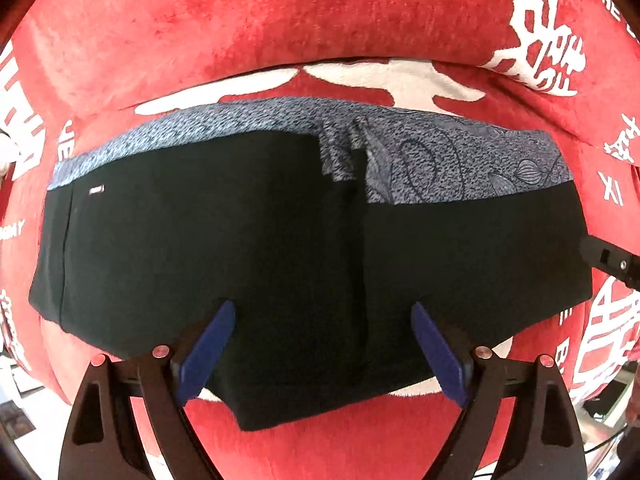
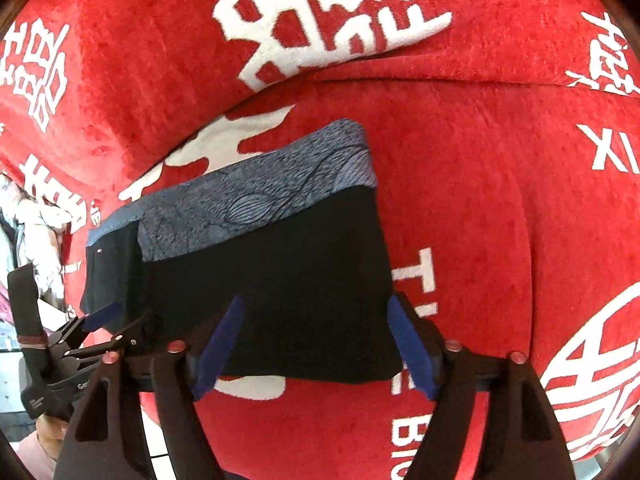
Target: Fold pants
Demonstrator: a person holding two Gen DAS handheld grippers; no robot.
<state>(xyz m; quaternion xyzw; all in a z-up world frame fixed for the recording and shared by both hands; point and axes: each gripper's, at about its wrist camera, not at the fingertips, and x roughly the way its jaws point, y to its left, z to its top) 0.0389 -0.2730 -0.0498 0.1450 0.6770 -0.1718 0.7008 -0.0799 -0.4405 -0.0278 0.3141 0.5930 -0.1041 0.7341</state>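
The pants point(image 1: 240, 240) lie folded into a black rectangle on a red cloth, with a grey patterned band point(image 1: 440, 160) along the far edge. My left gripper point(image 1: 323, 306) hangs open above the near half, blue pads point(image 1: 216, 344) wide apart with nothing between them. In the right wrist view the pants point(image 2: 280, 280) show their right end. My right gripper point(image 2: 316, 300) stands open over that end, its pads clear of the fabric. The left gripper point(image 2: 116, 326) shows at the pants' left corner, also open.
A red plush cloth point(image 1: 280, 20) with large white characters covers the whole surface and rises in a fold behind the pants. The cloth's near edge drops off at the bottom point(image 2: 320, 440). A hand point(image 2: 44, 432) holds the left tool at the lower left.
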